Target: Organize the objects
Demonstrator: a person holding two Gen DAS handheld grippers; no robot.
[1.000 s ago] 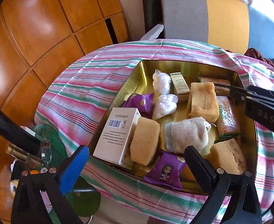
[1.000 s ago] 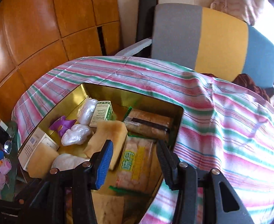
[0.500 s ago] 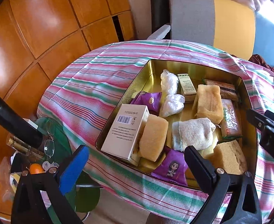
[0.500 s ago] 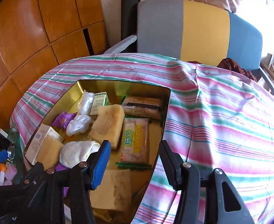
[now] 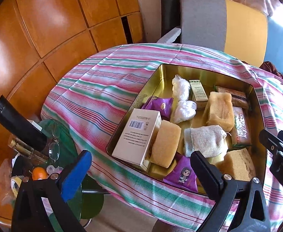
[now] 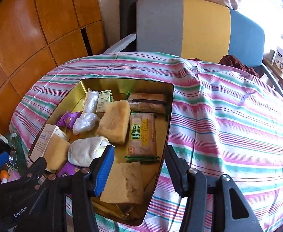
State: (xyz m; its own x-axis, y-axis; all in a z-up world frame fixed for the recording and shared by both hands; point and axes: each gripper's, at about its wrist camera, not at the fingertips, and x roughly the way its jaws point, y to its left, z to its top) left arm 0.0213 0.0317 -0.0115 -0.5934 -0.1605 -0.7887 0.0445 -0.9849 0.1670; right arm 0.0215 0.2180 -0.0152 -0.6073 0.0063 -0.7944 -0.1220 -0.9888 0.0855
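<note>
A gold metal tin (image 5: 157,77) (image 6: 170,104) sits on the striped tablecloth (image 5: 95,100). It holds a white box (image 5: 137,135), tan sponges (image 5: 165,143) (image 6: 115,122), a rolled grey-white sock (image 5: 204,140) (image 6: 84,151), purple snack packets (image 5: 182,174), clear plastic bundles (image 5: 180,88), a small green-white box (image 5: 198,92) and snack bars (image 6: 142,134). My left gripper (image 5: 139,171) is open and empty, above the tin's near edge. My right gripper (image 6: 138,167) is open and empty, above the tin's near right corner. It shows at the right edge of the left wrist view (image 5: 278,148).
A chair with grey, yellow and blue back (image 6: 199,29) stands behind the table. Wooden panels (image 5: 45,29) line the left. A low green stool (image 5: 64,141) at the left carries glasses, a bottle, an orange and small clutter. Bare tablecloth lies right of the tin (image 6: 228,125).
Both grippers have pulled back and up from the tin, so more of the table shows. The right gripper left the tin's interior. Nothing in the tin has moved.
</note>
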